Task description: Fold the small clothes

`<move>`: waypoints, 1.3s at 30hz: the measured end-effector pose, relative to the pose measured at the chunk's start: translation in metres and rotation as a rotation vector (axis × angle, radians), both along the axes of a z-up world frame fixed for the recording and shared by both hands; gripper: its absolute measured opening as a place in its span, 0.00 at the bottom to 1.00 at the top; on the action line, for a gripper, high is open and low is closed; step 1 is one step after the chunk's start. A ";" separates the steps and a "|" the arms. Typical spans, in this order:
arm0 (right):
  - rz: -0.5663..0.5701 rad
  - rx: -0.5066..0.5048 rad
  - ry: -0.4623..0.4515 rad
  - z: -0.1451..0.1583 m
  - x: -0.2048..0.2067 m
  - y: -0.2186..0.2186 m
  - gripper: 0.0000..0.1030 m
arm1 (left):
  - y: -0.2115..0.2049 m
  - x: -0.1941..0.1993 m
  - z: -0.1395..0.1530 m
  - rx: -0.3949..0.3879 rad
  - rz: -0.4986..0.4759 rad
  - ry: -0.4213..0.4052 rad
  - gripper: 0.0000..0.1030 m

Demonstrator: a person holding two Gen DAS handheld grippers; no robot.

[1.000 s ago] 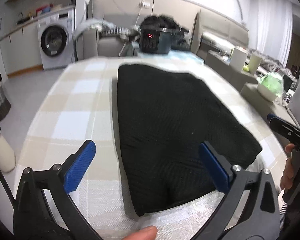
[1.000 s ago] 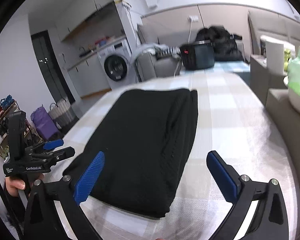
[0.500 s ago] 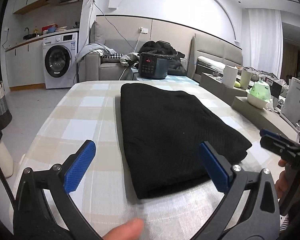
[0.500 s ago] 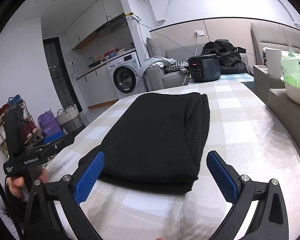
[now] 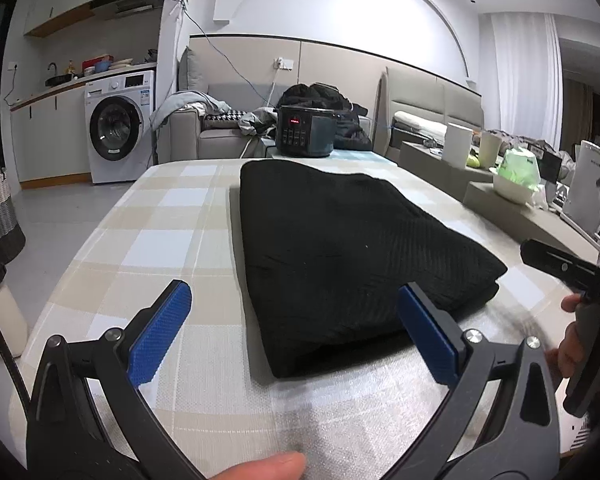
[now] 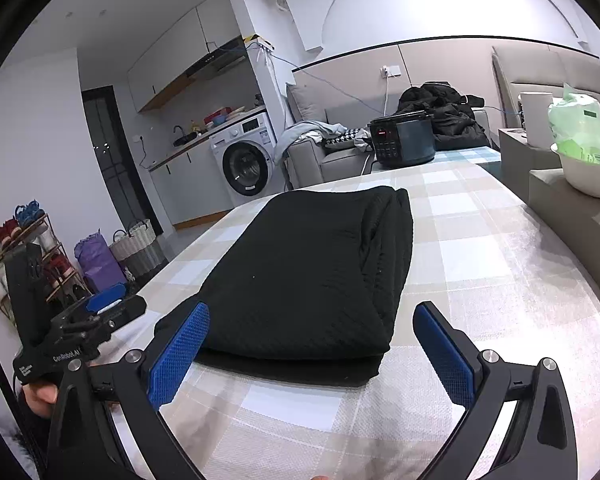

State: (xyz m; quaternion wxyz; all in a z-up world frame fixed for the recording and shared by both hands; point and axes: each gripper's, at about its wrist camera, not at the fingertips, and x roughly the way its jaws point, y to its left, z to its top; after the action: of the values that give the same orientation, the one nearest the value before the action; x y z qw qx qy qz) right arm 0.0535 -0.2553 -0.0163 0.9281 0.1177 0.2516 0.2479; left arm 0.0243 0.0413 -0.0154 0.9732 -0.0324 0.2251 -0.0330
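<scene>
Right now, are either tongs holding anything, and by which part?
Nothing is held. Left tongs and right tongs are open, short of the folded black garment.

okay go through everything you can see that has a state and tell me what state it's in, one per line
Black knitted garment: folded, lying flat on the checked tablecloth.
Left gripper: open, empty.
Right gripper: open, empty.
Dark electric cooker: powered, red display lit.
White washing machine: door closed.
</scene>
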 end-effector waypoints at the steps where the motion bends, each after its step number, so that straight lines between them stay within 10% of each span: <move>1: 0.000 -0.002 0.000 0.000 0.000 0.000 1.00 | 0.000 0.000 0.000 0.001 -0.001 -0.001 0.99; 39: 0.007 0.001 -0.003 0.000 -0.003 0.000 1.00 | 0.007 0.008 -0.010 0.009 0.017 0.026 0.99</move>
State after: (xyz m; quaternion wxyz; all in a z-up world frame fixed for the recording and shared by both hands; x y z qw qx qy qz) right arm 0.0508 -0.2550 -0.0166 0.9276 0.1168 0.2505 0.2513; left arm 0.0321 0.0484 -0.0250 0.9706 -0.0301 0.2376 -0.0234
